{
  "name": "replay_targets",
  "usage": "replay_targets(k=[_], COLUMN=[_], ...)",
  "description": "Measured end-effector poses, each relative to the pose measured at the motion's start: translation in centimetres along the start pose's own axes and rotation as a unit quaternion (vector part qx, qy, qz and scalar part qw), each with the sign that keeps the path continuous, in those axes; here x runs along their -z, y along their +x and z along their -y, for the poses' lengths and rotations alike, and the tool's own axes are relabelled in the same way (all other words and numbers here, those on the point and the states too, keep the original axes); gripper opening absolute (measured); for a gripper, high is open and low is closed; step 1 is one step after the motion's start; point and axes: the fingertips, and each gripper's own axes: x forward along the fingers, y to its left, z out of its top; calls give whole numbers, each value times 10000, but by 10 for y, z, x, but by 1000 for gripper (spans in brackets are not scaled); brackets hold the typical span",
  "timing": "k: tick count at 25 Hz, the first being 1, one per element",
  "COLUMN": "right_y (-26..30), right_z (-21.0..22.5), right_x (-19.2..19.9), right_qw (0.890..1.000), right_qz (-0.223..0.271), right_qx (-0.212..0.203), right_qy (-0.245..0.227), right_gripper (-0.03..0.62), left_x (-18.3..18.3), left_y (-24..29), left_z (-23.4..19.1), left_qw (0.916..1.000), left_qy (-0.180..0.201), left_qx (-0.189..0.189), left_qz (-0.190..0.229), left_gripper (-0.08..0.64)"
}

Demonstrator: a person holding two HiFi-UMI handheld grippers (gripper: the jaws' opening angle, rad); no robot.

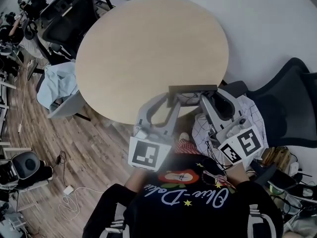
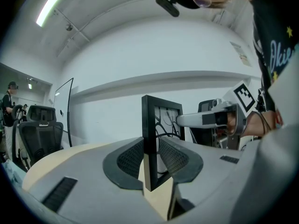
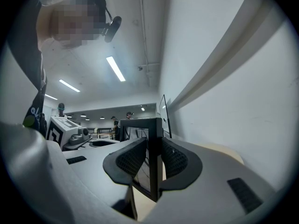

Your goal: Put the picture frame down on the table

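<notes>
Seen from the head view, the picture frame (image 1: 192,89) is only a dark bar viewed from above. The two grippers hide its lower part, so I cannot tell whether its bottom touches the tabletop (image 1: 148,48). It stands upright over the tabletop's near edge, with the left gripper (image 2: 150,158) clamped on one side rail and the right gripper (image 3: 153,161) on the other, while the round top spreads wide to its far edge and a black chair (image 1: 290,103) stands close to its right edge.
</notes>
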Motion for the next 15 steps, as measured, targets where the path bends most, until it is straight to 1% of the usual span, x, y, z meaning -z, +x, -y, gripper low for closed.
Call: replay_targets(k=[6, 10, 13, 15], right_y=[4, 30, 50, 54], right_z=[38, 59, 65, 67], right_x=[-3, -8, -6, -1], right_qw=[10000, 9996, 9990, 9986], right_qz=[1, -125, -241, -291], right_qx=[-32, -248, -354, -421], right_qy=[-11, -14, 81, 143], right_gripper=[75, 75, 75, 75], left_x=[-4, -6, -4, 0], left_y=[38, 61, 68, 70], left_z=[5, -13, -28, -31], left_qw=[10000, 9995, 9988, 9982], left_qy=[57, 27, -8, 16], left_qx=[-56, -274, -437, -514], left_qz=[-2, -127, -215, -294], left_gripper=[95, 95, 94, 94])
